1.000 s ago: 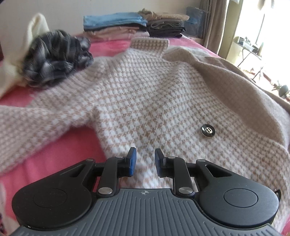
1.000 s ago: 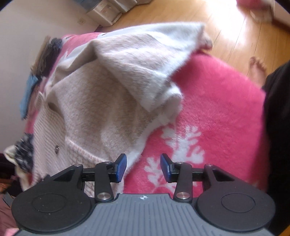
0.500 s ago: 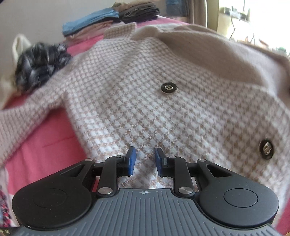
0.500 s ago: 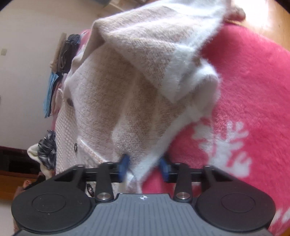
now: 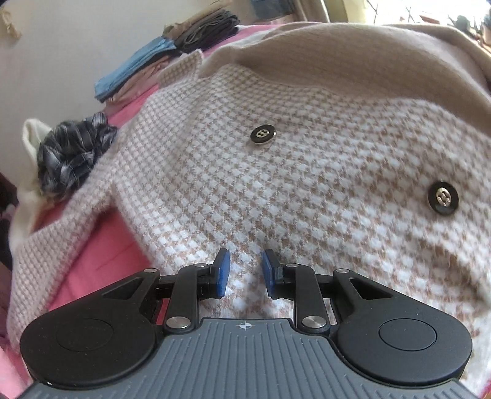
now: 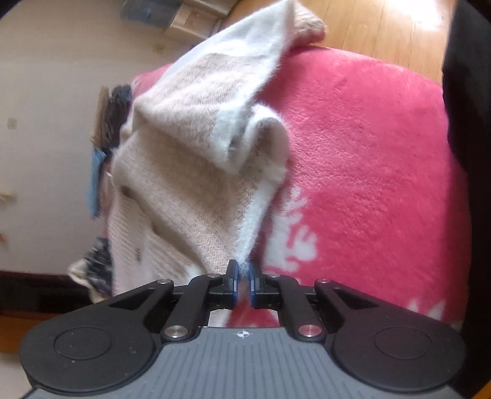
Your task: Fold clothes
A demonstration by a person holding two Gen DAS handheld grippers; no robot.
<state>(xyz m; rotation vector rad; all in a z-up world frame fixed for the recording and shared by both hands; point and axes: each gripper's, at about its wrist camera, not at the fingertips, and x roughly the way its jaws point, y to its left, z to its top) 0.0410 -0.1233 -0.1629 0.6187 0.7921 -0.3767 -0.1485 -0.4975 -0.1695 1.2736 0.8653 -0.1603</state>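
Pink fleece blanket covers the bed, and at the far left of the left wrist view a crumpled dark plaid garment lies on something cream-coloured. Further back, along the wall, sit folded stacks of clothes (blue, tan and dark ones). The houndstooth cardigan is spread across the blanket with two black buttons showing. The left gripper hangs just over its lower front, blue pads a narrow gap apart with nothing pinched between them. In the right wrist view the cardigan's fuzzy white edge runs down into the right gripper, whose pads are clamped on it. To the right lies wooden floor.
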